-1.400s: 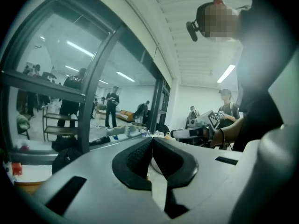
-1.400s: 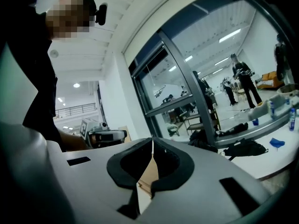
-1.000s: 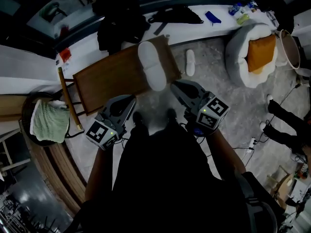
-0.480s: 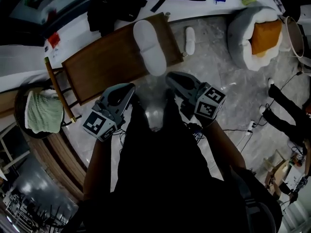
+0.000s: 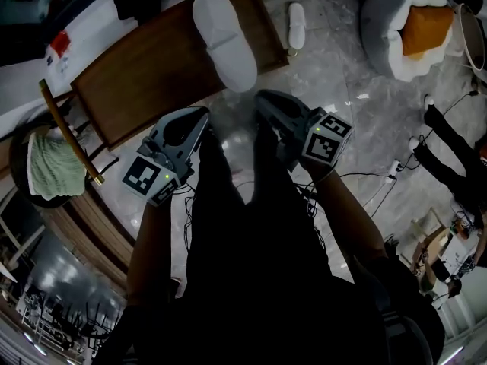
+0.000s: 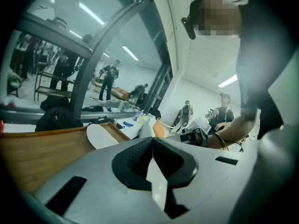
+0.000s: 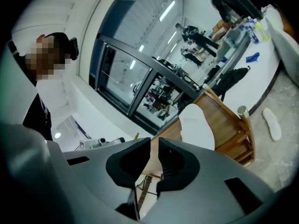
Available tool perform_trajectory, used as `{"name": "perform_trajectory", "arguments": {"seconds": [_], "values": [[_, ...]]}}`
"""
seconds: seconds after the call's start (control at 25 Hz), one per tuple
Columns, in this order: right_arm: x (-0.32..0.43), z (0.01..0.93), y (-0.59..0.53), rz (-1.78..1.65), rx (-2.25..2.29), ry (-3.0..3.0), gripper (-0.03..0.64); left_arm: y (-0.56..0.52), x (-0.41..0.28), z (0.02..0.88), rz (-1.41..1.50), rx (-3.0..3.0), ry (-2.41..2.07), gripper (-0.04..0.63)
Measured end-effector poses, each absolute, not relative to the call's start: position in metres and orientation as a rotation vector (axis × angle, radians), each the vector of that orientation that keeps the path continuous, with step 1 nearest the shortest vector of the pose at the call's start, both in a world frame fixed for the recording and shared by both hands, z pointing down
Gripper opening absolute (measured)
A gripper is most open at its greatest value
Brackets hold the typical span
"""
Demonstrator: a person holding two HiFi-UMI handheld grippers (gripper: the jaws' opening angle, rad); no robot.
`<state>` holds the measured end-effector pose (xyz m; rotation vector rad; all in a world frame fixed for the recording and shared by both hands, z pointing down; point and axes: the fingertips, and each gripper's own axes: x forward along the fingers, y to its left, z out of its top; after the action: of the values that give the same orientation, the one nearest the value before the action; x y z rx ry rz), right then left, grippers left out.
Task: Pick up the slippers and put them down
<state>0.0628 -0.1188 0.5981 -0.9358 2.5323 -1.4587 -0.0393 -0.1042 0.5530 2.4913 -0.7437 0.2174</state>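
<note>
White slipper [image 5: 224, 40] lies lengthwise on the seat of a wooden chair [image 5: 144, 82] in the upper middle of the head view, with its nearer end at the seat's edge. A second slipper [image 5: 296, 25], also white, lies on the grey marble floor [image 5: 358, 128] just beside the chair's upper right corner.

The left gripper [image 5: 199, 116] and the right gripper [image 5: 264, 101] sit side by side in the middle of the frame, below the chair, on either side of the person's dark clothing, and both point up the frame toward the chair. Neither touches a slipper. In the left gripper view the dark pads meet at their tips with nothing between them. In the right gripper view the pads stand all but together, only a thin slit between them, and they grip nothing; the chair and its slipper show beyond them.

A green cloth [image 5: 47, 166] hangs at the left edge and an orange cushion [image 5: 428, 29] sits at the upper right.
</note>
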Motion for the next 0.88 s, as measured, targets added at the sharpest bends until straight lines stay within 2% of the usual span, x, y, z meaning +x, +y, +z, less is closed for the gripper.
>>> {"name": "perform_trajectory", "arguments": {"seconds": [0.4, 0.44, 0.52, 0.72, 0.88], "values": [[0.065, 0.68, -0.113, -1.658, -1.005, 2.333, 0.033, -0.103, -0.024, 0.594, 0.228, 2.446, -0.701, 0.012], [0.066, 0.687, -0.111, -1.678, -1.011, 2.322, 0.045, -0.103, -0.023, 0.598, 0.229, 2.444, -0.699, 0.012], [0.066, 0.699, -0.108, -1.731, -1.019, 2.274, 0.132, -0.103, -0.023, 0.604, 0.231, 2.443, -0.696, 0.012], [0.064, 0.72, -0.108, -1.828, -1.04, 2.138, 0.158, -0.105, -0.025, 0.62, 0.227, 2.432, -0.693, 0.012], [0.06, 0.727, -0.116, -1.842, -1.02, 2.057, 0.211, -0.107, -0.023, 0.628, 0.229, 2.428, -0.683, 0.012]]}}
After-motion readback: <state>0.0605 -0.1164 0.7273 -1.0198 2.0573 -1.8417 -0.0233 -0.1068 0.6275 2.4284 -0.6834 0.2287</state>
